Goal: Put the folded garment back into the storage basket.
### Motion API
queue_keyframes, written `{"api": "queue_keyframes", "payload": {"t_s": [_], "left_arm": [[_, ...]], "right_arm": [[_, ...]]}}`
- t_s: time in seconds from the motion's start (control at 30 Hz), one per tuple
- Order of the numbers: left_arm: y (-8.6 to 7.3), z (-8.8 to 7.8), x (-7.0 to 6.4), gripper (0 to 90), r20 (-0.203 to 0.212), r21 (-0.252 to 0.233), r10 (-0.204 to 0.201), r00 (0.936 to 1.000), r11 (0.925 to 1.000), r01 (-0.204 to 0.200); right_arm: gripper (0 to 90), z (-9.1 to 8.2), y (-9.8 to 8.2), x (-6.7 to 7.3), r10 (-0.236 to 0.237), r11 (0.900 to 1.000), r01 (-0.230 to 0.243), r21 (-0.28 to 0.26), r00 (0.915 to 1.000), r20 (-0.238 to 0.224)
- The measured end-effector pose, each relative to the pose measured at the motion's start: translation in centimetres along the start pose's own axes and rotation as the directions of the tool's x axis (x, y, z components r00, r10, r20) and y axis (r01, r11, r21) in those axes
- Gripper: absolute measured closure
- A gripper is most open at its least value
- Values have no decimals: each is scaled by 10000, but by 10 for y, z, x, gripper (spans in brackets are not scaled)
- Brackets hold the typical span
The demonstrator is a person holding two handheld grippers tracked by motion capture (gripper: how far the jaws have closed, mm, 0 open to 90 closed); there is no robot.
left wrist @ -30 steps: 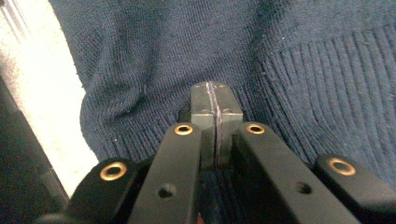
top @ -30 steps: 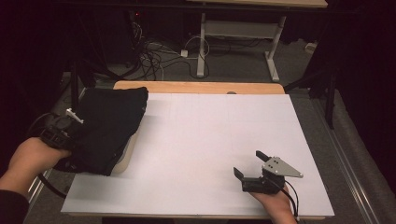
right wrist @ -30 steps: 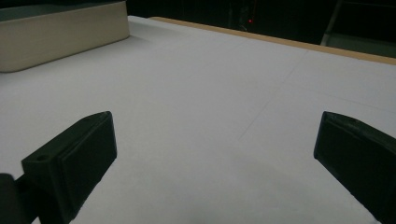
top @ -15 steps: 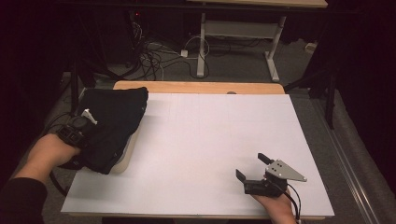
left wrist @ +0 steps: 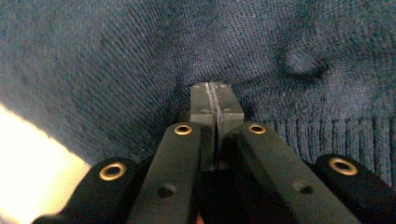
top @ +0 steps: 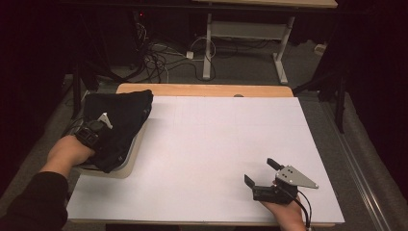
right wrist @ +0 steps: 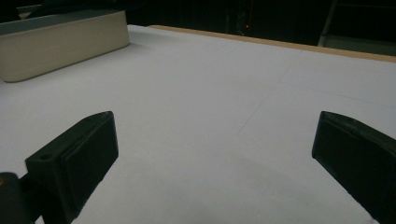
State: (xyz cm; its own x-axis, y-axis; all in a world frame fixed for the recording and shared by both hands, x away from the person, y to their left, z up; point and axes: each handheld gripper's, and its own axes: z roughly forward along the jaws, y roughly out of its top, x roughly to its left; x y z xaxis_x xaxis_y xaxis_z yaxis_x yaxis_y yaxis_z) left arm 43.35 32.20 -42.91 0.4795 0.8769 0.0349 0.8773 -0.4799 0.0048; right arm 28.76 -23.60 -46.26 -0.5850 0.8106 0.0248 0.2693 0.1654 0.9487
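Note:
A dark knitted garment (top: 120,120) lies heaped in a cream tray (top: 127,166) at the table's left edge. My left gripper (top: 107,126) rests on top of the heap, held by a hand coming in from the lower left. In the left gripper view its jaws (left wrist: 216,100) stand pressed together, tips pushed into the ribbed knit (left wrist: 116,60); I see no fabric between them. My right gripper (top: 261,172) sits low on the white sheet near the front right, jaws wide apart. Between its pads (right wrist: 215,149) there is bare sheet.
The white sheet (top: 216,144) covers most of the table, with a wooden strip (top: 202,90) along the far edge. In the right gripper view the tray's wall (right wrist: 65,42) stands at the far left. Cables and desk legs (top: 207,53) lie on the floor behind.
My left hand has come forward and down from the tray's left side onto the garment. The right gripper has stayed where it was.

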Motion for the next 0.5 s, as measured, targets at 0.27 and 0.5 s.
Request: {"api": "queue_keyframes", "payload": {"t_s": [0.27,0.5], "left_arm": [[-9,-30,-3,850,-277,-796,-98,9996,9968,76],[-13,-70,-27,868,-130,-1330,454,9989,9900,-468]], "right_arm": [[15,-4,0,-1,8,10000,-7,-64,10000,88],[16,-5,0,-1,-21,10000,22,-66,9999,124]]}}
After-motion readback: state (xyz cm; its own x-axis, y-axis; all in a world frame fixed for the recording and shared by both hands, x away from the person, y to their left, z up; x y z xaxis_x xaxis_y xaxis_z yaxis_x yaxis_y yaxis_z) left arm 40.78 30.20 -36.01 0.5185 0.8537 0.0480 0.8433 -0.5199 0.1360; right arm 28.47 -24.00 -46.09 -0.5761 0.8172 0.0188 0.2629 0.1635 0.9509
